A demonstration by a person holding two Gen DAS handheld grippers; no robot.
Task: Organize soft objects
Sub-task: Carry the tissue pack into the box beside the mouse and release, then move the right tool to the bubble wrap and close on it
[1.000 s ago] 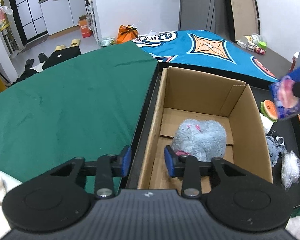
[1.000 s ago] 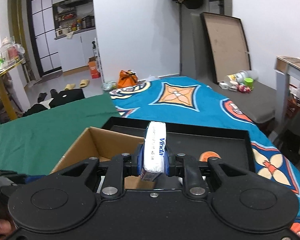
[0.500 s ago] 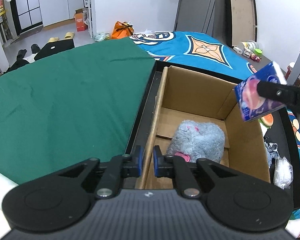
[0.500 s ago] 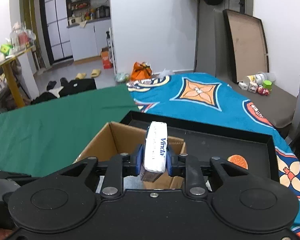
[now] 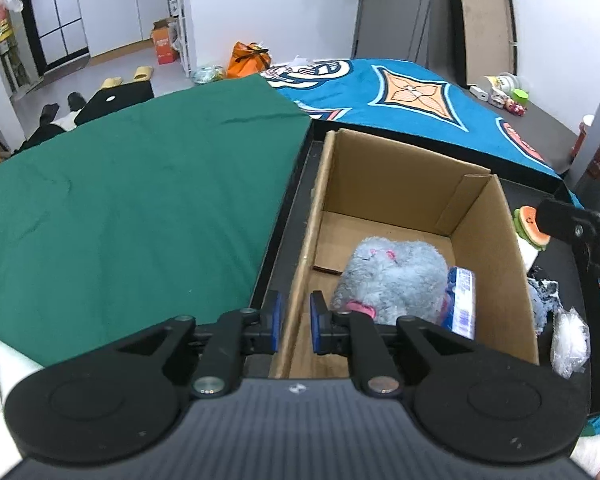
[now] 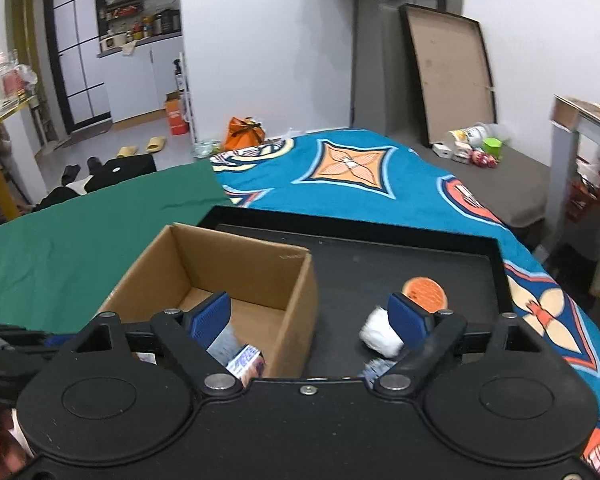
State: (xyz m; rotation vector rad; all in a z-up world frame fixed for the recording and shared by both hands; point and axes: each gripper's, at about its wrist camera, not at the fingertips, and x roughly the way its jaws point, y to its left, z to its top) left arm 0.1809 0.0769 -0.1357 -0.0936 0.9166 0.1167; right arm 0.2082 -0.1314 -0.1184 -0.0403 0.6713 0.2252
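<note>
right gripper is opening, nothing between its pads, tissue pack dropped at the box's 4 o'clock; lift clear. left gripper pinches the box wall, steadying.

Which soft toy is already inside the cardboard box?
The fluffy grey plush with pink bits. It lies in the cardboard box beside the tissue pack; the burger-shaped toy sits outside on the black tray.
</note>
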